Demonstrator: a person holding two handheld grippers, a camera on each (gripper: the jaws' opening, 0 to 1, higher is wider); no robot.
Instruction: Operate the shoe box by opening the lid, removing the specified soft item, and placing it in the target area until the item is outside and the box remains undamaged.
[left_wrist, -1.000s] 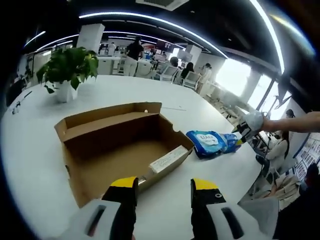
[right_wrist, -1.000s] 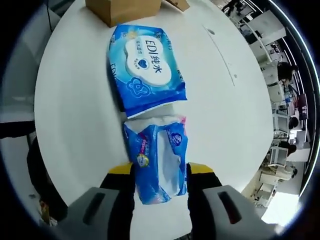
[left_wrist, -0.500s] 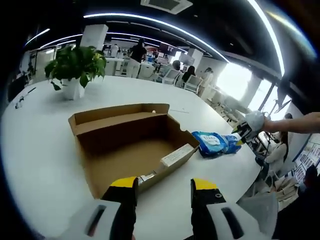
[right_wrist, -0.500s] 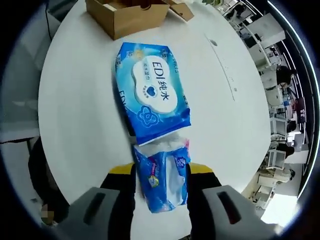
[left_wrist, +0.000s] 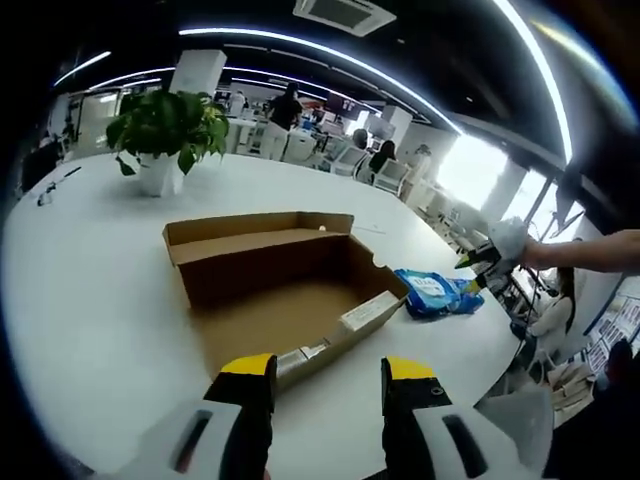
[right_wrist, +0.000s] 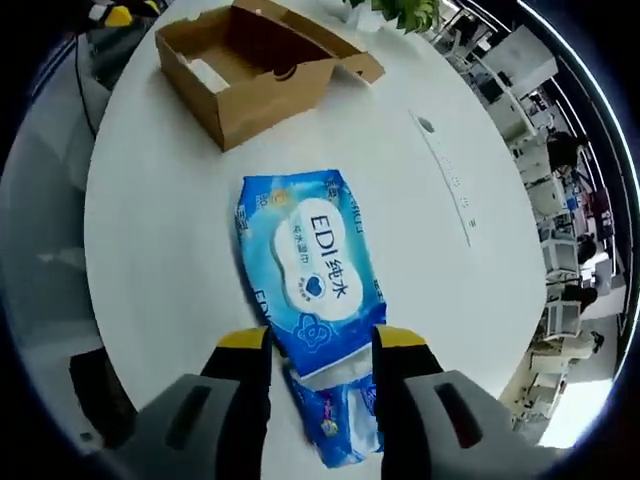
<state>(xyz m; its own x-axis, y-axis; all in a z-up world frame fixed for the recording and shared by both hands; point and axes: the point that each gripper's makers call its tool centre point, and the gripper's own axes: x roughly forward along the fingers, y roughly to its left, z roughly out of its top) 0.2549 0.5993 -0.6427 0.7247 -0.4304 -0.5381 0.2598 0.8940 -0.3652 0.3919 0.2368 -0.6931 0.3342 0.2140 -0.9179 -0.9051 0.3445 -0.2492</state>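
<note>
Left gripper view: wide white table (left_wrist: 80, 300) in an open office with ceiling light strips and people at far desks, one potted plant (left_wrist: 165, 135) behind one open shoe box (left_wrist: 285, 285), and the right gripper (left_wrist: 478, 268) reaching in from the right over the blue packs. Right gripper view, looking down: two soft blue packs on the table outside the box, a large wipes pack (right_wrist: 312, 275) and a smaller tissue pack (right_wrist: 340, 420) touching its near end. Left gripper (left_wrist: 325, 375): jaws apart, holding nothing; right gripper's jaws apart, straddling the packs' junction; whether they touch them cannot be told.
</note>
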